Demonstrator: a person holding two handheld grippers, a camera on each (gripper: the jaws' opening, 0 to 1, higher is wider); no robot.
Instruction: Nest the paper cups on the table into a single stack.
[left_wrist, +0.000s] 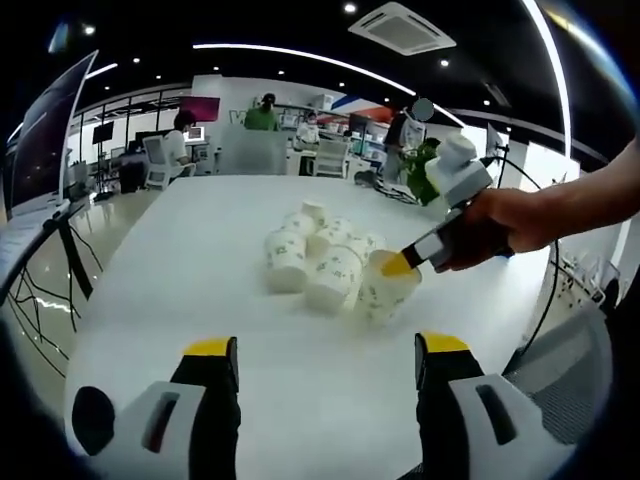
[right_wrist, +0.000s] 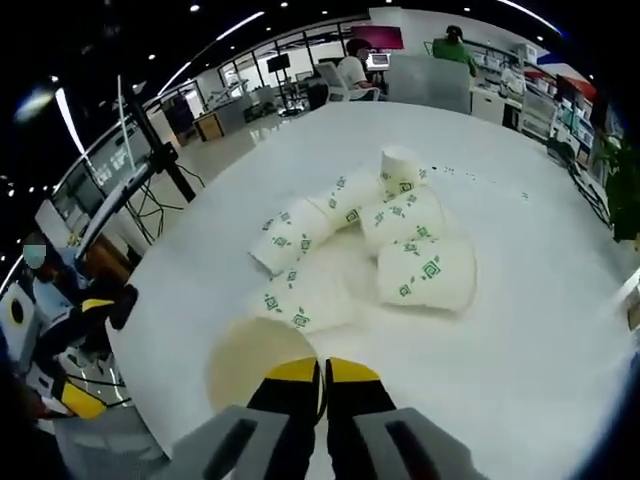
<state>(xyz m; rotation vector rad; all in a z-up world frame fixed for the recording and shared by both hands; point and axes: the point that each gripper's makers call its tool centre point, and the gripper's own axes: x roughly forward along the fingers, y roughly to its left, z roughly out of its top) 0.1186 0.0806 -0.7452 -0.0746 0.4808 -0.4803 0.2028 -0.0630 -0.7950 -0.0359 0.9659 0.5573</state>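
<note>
A broad white table (left_wrist: 150, 260) carries a cluster of white paper cups with green square prints (left_wrist: 315, 255) near its middle, most lying on their sides and touching one another. In the right gripper view the same cups (right_wrist: 400, 230) lie just ahead. The left gripper (left_wrist: 325, 360), black with yellow tips, hovers over bare tabletop short of the cluster, jaws wide apart. The right gripper (right_wrist: 322, 372) has its yellow-tipped jaws pressed together on the rim of the nearest upright printed cup (right_wrist: 262, 362), held by a hand (left_wrist: 500, 228).
</note>
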